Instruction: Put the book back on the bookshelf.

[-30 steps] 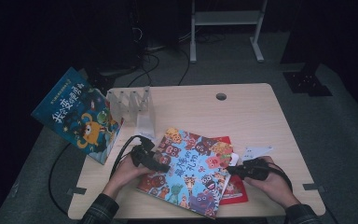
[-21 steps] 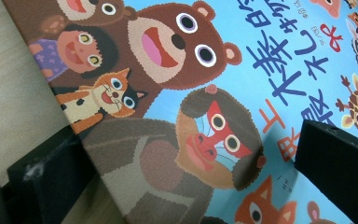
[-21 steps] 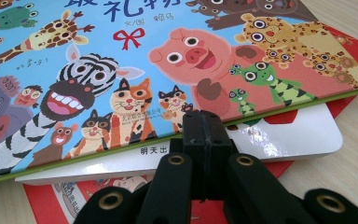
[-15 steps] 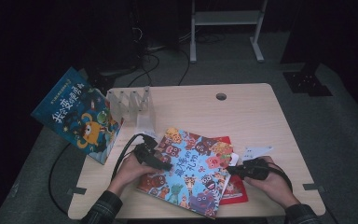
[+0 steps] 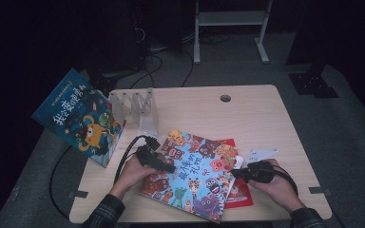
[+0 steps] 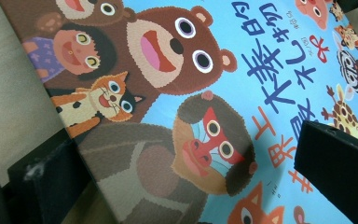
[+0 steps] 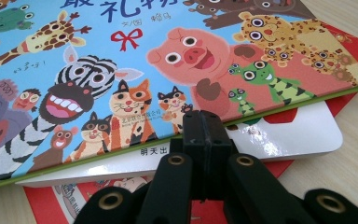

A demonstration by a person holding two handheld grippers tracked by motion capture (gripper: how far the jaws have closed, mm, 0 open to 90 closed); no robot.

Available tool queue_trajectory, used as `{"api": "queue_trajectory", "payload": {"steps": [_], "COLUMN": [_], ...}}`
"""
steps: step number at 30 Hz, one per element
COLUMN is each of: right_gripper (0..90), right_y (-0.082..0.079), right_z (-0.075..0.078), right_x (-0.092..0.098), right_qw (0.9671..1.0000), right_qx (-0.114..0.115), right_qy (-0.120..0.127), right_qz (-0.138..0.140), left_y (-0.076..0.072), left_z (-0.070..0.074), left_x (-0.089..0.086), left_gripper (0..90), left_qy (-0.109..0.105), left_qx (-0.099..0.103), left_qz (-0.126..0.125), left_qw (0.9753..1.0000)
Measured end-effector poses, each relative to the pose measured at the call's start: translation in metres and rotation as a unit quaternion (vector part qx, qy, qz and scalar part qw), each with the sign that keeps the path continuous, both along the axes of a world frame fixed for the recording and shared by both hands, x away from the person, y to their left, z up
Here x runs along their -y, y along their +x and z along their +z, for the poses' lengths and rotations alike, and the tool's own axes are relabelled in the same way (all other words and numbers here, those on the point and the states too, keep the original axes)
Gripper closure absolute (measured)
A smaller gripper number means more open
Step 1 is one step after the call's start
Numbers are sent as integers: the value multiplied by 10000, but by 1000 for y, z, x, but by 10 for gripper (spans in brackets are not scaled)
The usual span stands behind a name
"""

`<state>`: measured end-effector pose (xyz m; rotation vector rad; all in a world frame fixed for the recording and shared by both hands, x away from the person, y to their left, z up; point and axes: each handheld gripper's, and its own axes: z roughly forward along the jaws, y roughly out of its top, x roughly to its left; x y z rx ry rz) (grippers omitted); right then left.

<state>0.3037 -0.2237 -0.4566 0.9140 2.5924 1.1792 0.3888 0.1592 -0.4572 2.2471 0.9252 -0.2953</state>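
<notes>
Evidently lifting animal book (image 6: 214, 93): left gripper (image 5: 158, 160) jaws open astride its edge, should bite deeper before closing. Right gripper (image 7: 205, 130) jaws closed, empty, tips at opposite edge above red book (image 7: 354, 60); keep off desk (image 5: 247, 118).

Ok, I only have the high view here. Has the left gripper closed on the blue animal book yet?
Observer: No. The left gripper is open, with one jaw over the cover of the blue animal book and the other beside its edge.
Operator: And the right one?
Observer: The right gripper is shut, with its tips at that book's edge.
Operator: What's under the book there?
Observer: A white board, lying on the red book.
</notes>
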Motion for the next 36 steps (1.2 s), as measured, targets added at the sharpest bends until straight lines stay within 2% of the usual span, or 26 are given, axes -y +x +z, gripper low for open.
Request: {"api": "queue_trajectory", "payload": {"steps": [6,10,14,18,25,30,36], "right_gripper": [895,895,895,895,895,895,895], "right_y": [0,0,0,0,-1,-2,-3], "right_z": [0,0,1,1,2,2,3], "right_x": [0,0,0,0,-1,-2,-4], "right_qw": [10000,10000,10000,9999,9999,9998,9998], "right_qx": [-32,-57,-64,-78,-61,-54,-71], "right_qy": [3,6,1,-3,-59,-104,-131], "right_qz": [-26,-46,-57,-74,-98,-130,-134], "left_y": [0,-1,-2,-3,-4,-4,2], "left_z": [6,17,23,36,52,70,82], "left_x": [-2,-4,-5,-4,-1,5,9], "left_gripper": [0,0,0,0,0,0,0], "left_qy": [-101,-311,-424,-508,-547,-552,-632], "left_qx": [33,133,177,303,285,408,482], "left_qz": [-29,15,9,-53,-166,-352,-426], "left_qw": [9999,9994,9989,9982,9980,9970,9959]}}
